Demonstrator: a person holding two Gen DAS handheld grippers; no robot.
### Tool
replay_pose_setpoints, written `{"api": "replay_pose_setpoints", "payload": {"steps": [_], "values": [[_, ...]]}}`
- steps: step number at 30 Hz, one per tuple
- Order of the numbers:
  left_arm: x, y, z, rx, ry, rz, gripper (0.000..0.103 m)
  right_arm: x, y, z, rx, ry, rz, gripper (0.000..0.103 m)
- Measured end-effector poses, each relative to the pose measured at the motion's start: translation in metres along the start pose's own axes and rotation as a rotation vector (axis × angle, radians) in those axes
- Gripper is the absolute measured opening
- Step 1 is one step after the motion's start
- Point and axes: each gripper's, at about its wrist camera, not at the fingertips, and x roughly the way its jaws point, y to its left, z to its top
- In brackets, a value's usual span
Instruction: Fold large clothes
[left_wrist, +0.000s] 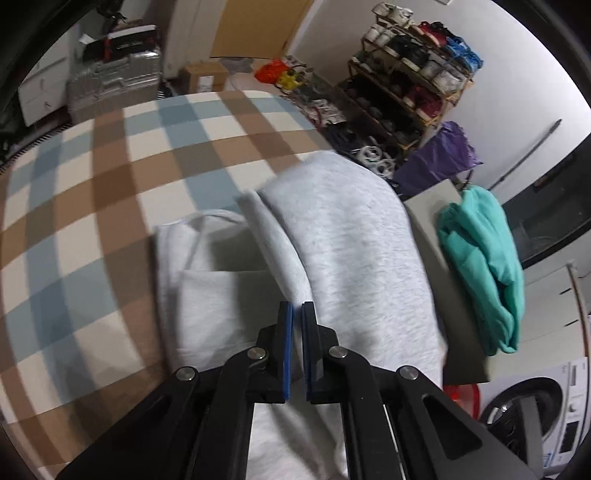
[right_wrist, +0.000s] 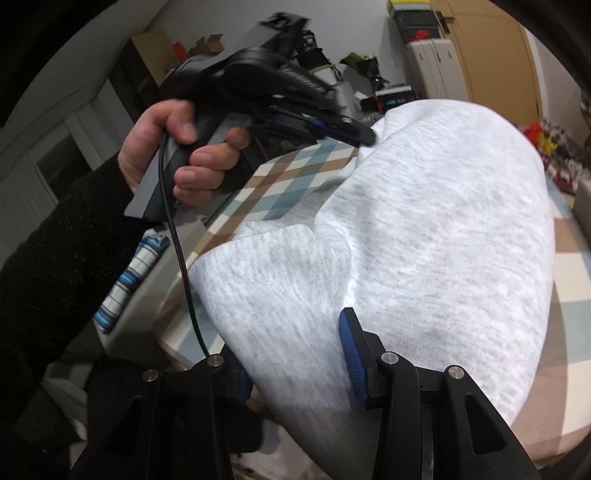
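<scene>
Between my right gripper's (right_wrist: 299, 363) half-spread jaws bulges the grey garment (right_wrist: 424, 240), gripped on the checked cloth (left_wrist: 110, 184); my left gripper (left_wrist: 297, 314), jaws narrowed together, pinches its far fold.

Shoe rack (left_wrist: 406, 81) by the wall; teal garment (left_wrist: 484, 266) on grey box (left_wrist: 432, 236); silver suitcase (left_wrist: 118, 79).

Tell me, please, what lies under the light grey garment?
The light grey garment rests on a checked cloth in brown, blue and cream, which shows all around it. Whatever sits directly beneath the folded fabric is covered.
</scene>
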Motion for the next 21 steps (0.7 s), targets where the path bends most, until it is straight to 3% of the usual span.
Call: {"api": "replay_pose_setpoints", "payload": {"steps": [5, 7, 9, 11, 13, 16, 19, 21], "values": [[-0.011, 0.015, -0.004, -0.039, -0.026, -0.006, 0.0, 0.001, -0.003, 0.0, 0.007, 0.002, 0.008, 0.043], [-0.002, 0.011, -0.008, -0.044, 0.037, -0.055, 0.0, 0.002, -0.003, 0.0, 0.003, 0.002, 0.003, 0.043], [0.015, 0.004, -0.015, -0.039, 0.103, -0.042, 0.0, -0.002, -0.004, -0.001, 0.005, 0.0, 0.003, 0.043], [0.033, -0.003, -0.022, -0.017, 0.171, -0.04, 0.009, -0.002, -0.004, 0.0, 0.009, -0.002, 0.005, 0.043], [0.049, -0.007, -0.03, -0.04, 0.226, -0.079, 0.03, -0.003, -0.005, 0.0, 0.012, -0.004, 0.005, 0.043], [0.055, -0.01, -0.031, -0.057, 0.211, -0.099, 0.03, -0.003, -0.004, -0.001, 0.012, -0.007, 0.003, 0.043], [0.056, -0.002, -0.031, -0.12, 0.225, -0.173, 0.031, -0.003, -0.004, -0.002, 0.01, -0.007, 0.002, 0.043], [0.056, 0.004, -0.032, -0.168, 0.216, -0.232, 0.045, -0.003, -0.003, -0.001, 0.011, -0.008, 0.004, 0.043]]}}
